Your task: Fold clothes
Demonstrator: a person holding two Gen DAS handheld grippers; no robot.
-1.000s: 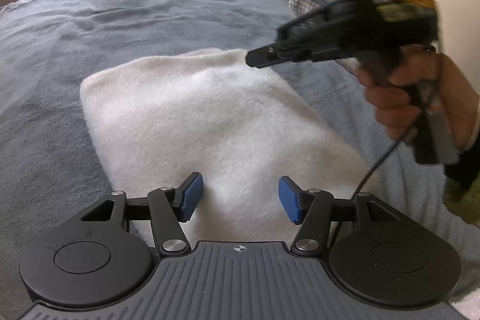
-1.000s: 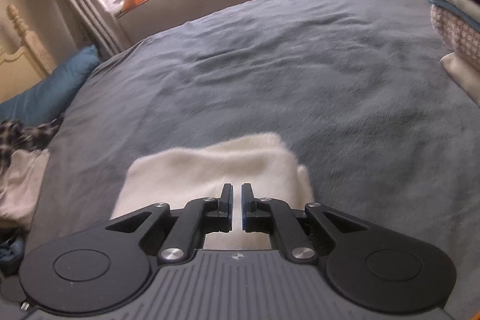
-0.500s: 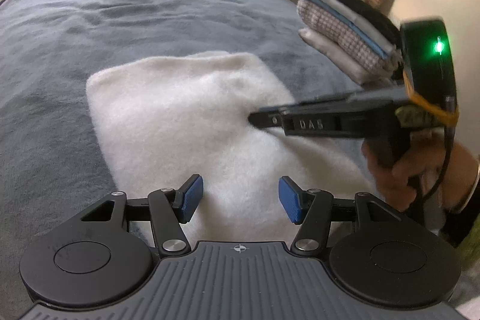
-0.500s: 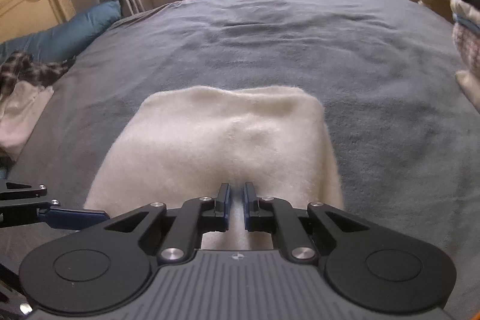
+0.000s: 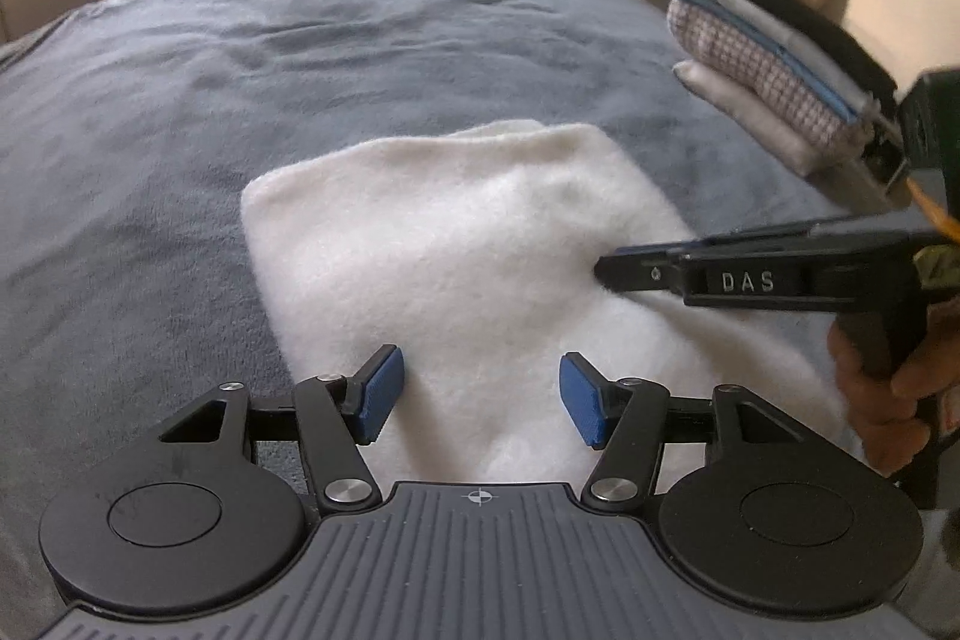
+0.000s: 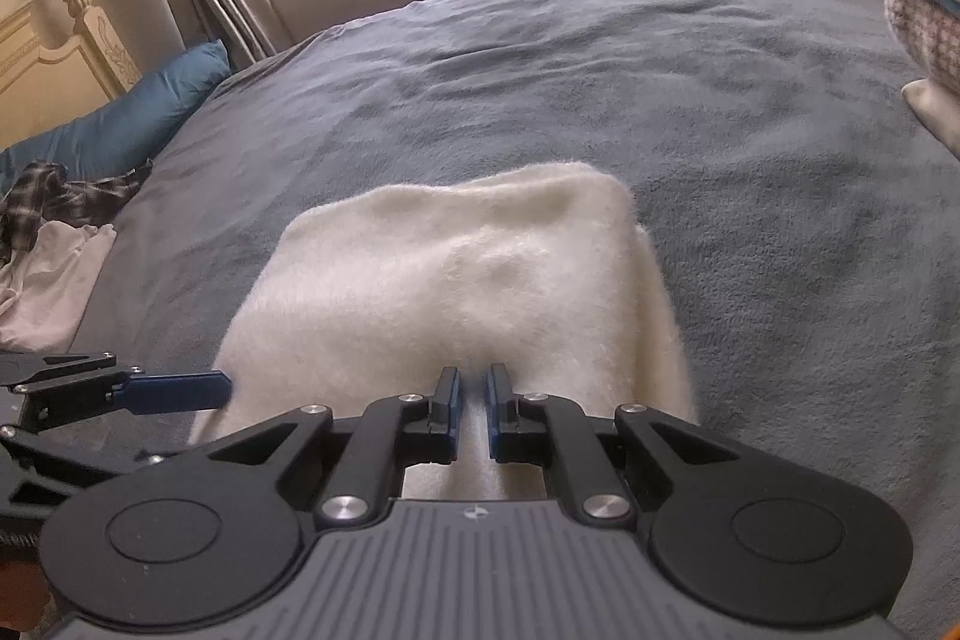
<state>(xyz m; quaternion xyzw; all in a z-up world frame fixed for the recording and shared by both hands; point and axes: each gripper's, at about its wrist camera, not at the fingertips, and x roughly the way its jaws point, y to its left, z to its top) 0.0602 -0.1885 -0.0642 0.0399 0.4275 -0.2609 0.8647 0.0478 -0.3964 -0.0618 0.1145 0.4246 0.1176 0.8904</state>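
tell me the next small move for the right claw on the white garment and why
Probably lift the right claw off the white garment. It is nearly shut with its tips pressing the fabric, which already lies folded and flat on the grey bed. The left claw stands open at the near edge, gripping nothing, so the fold looks ready for the folded stack.

Grey bed (image 6: 600,70) with white folded garment (image 6: 456,280)

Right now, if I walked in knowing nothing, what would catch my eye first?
A fluffy white folded garment lies in the middle of a wide grey bedspread. Two black hand-held tools meet over it: the left tool open at its near edge, the right tool shut, tips on the fleece. A stack of folded clothes sits at the bed's far right.
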